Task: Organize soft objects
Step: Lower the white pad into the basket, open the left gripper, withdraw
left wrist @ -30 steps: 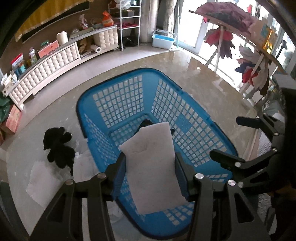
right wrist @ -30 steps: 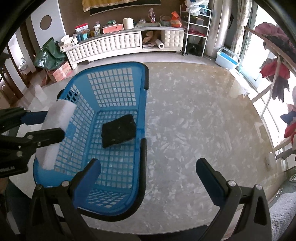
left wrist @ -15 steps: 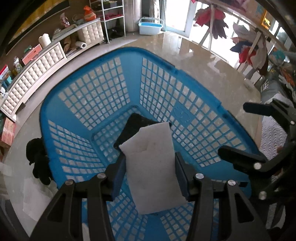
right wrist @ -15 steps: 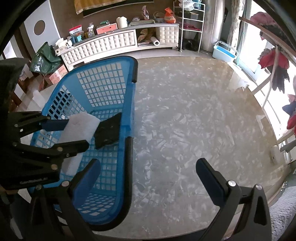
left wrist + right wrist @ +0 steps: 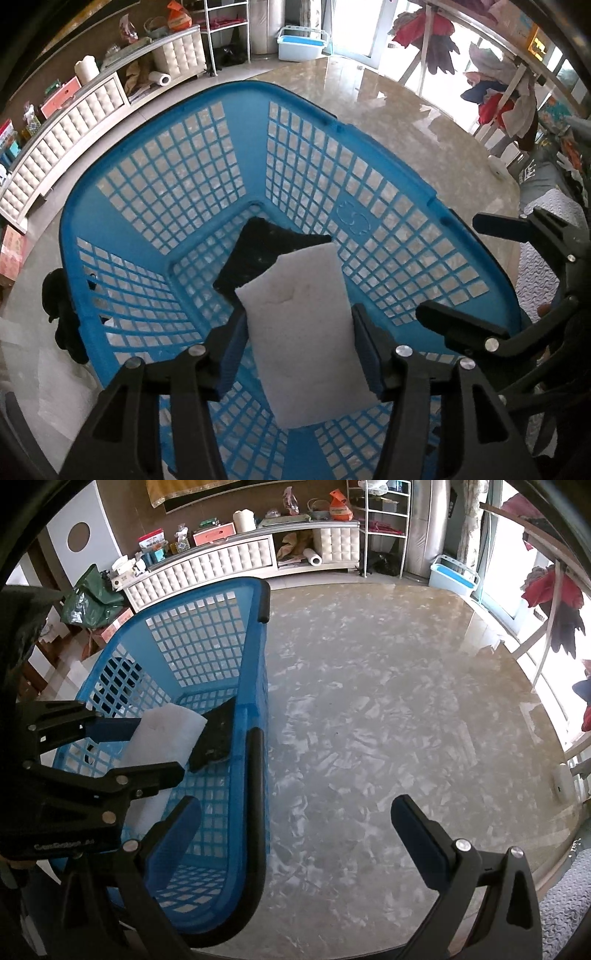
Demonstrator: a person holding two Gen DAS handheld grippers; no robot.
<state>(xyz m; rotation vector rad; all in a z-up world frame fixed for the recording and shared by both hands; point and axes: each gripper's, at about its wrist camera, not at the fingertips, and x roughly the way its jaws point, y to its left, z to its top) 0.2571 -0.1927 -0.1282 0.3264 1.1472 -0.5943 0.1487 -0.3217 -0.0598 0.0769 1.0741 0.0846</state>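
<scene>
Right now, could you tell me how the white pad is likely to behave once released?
The white pad juts unsupported past the left gripper without drooping, so probably fairly stiff and light. It would likely drop flat into the basket, not roll.

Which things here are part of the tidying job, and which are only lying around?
Job: white foam pad in the left gripper; blue basket; black pad inside it.
Lying about: paper roll; green bag; small blue tub.
</scene>
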